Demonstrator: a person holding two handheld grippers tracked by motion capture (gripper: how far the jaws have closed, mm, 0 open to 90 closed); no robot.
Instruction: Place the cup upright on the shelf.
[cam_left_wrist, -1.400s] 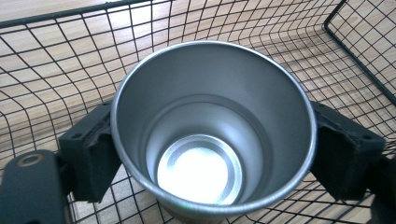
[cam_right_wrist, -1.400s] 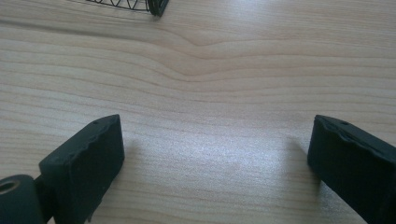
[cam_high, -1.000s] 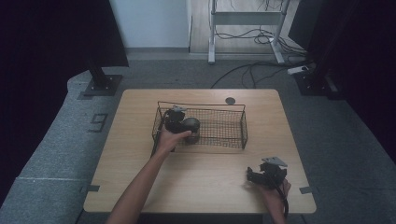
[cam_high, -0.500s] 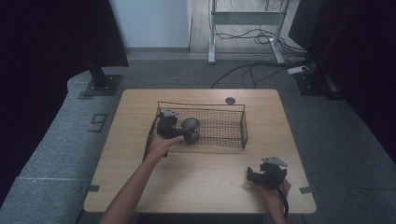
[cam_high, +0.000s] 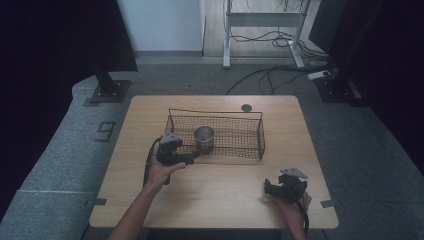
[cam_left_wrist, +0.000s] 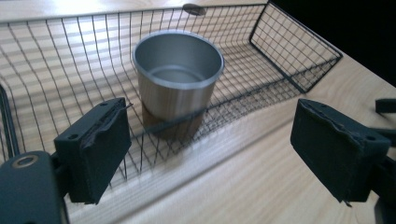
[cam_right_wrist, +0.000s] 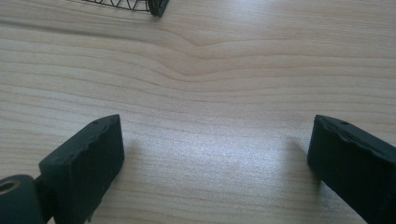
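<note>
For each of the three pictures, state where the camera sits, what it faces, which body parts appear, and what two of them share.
High view: above the table, looking down; both forearms, left gripper, right gripper.
Left gripper view: on that gripper, facing the cup in the basket; own jaws apart.
Right gripper view: facing bare wood; own jaws apart.
Shared: cup and basket.

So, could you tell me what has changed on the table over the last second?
The left gripper has let go of the metal cup, drawn back out of the wire basket toward the person, and its empty jaws have just been closing. The cup stands upright inside. The right gripper and basket stayed put.
</note>
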